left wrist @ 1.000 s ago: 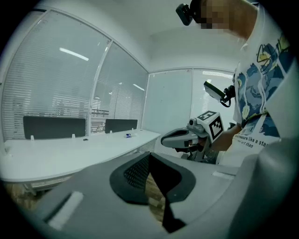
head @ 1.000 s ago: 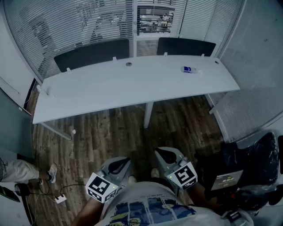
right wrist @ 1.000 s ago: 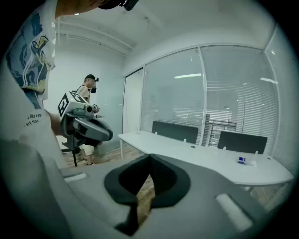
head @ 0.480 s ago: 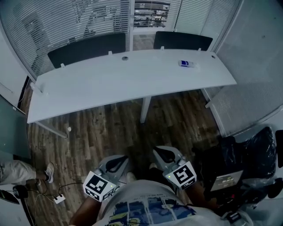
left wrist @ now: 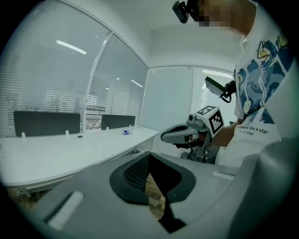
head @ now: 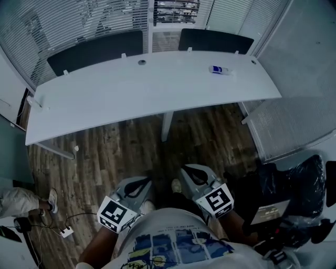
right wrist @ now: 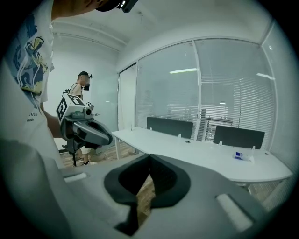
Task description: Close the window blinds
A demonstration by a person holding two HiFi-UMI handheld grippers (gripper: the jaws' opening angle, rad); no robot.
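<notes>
So, near to far: the left gripper (head: 137, 188) and right gripper (head: 193, 176) are both held in close and low. Jaws are pressed together on each w/ nothing between them, just wood floor (head: 126, 152) showing past the pads. Next out is the long white desk (head: 147, 94) w/ a small blue-white thing (head: 219, 70) on it and dark panels (head: 94, 50) along its far edge. The blinds (head: 73, 23) hang behind all that, well apart from either gripper.

IMO the step rn is just getting over there. To do it well, go round the desk end rather than lean across. Spread one gripper's jaws before arriving, then clamp the wand or cord squarely and work it slowly so it doesn't slip.

Problem: no wand or cord shows in any view, and the top of the blinds is cut off. Slat angle is too fine to tell, tho the middle pane (head: 176, 9) looks see-thru.
</notes>
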